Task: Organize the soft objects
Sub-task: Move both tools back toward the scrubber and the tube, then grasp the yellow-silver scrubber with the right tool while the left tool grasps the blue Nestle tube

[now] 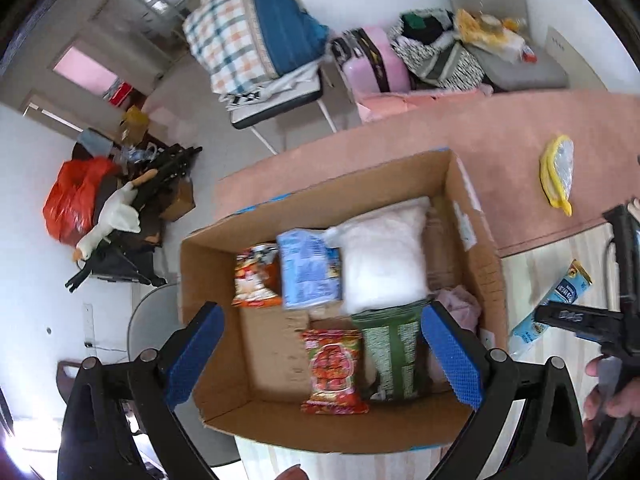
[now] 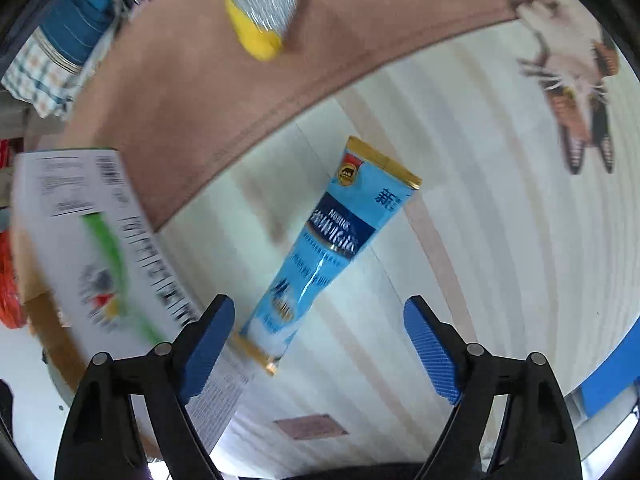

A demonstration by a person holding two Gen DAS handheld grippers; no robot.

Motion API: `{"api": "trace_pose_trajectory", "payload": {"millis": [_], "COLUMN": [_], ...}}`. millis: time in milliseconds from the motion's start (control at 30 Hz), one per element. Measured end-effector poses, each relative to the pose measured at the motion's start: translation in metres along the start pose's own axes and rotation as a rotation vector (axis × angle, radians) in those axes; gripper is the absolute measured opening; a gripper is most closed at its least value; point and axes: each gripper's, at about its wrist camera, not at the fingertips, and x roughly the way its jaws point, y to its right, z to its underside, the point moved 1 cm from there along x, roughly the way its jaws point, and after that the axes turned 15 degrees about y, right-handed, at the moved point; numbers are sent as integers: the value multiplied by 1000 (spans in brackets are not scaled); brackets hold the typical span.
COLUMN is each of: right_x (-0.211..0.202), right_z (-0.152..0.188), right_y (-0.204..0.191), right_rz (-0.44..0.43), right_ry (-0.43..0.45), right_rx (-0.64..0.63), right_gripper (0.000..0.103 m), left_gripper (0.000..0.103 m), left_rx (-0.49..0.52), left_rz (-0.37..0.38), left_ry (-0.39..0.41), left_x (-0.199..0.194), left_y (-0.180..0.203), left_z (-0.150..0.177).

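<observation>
A cardboard box point(image 1: 208, 264) sits on the table and holds a white pillow pack point(image 1: 382, 256), a light blue packet point(image 1: 308, 270), an orange snack bag point(image 1: 256, 276), a red snack bag point(image 1: 334, 370) and a green bag point(image 1: 394, 354). My left gripper point(image 1: 320, 354) hovers open and empty above the box. My right gripper point(image 2: 320, 344) is open and empty just above a long blue Nestle sachet point(image 2: 328, 248) that lies on the striped tabletop; the sachet also shows in the left wrist view point(image 1: 550, 304). A yellow and silver pouch point(image 2: 264, 8) lies on the pink cloth point(image 1: 500, 140).
The box's labelled side point(image 2: 100, 248) stands left of the right gripper. A fox-print picture point(image 2: 576, 92) is at the table's far right. Beyond the table are a chair with a checked bag point(image 1: 240, 36), a pink suitcase point(image 1: 372, 60), and floor clutter with a goose toy point(image 1: 108, 220).
</observation>
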Motion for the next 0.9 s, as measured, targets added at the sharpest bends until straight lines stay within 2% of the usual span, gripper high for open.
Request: {"api": "trace_pose_trajectory", "payload": {"millis": [67,133,233,267,333,367,400,433,500,633,700,767,833,900], "right_x": [15,25,22,18,13,9,4,-3,-20,-53,-68,-80,-86,-89], "right_z": [-1,-2,-3,-3,-5,-9,-13,-19,-35,-73,-95,-110,-133,-143], "right_y": [-3,-8,-25,-32,-37,-34,-29,-19,7,67,93,112,122,128], "right_rz": [23,27,27,5,-25,-53,-84,-117,-150,-102,-87,-84,-77,-72], "right_ry": [-25,-39,-20,-9,-31,-47,-55,-56,-31,37,70,81,86,89], "right_rx": [-24,-60,-170,-228,-310,-327,-327,-311,-259,-180,-161,-153,-160,-176], "right_gripper": [66,40,28,28,30,37,61,78,79,79,79,79,79,79], "left_gripper": [101,101,101,101,101,101,101,101,101,101,100,96,96,96], "left_rx": [7,10,17,22,33,41,45,54,90,247,315,382,457,512], "left_rz": [8,13,43,58,86,115,151,195,252,312,318,290,268,250], "left_ry": [-16,-27,-32,-28,-17,-12,-12,-21,-51,-151,-210,-245,-264,-291], "left_x": [5,7,7,5,5,4,3,3,6,26,41,53,64,77], "left_y": [10,18,33,38,50,58,66,77,97,157,183,205,225,244], "left_z": [-2,-5,-15,-19,-28,-33,-37,-41,-45,-37,-28,-19,-13,-9]}}
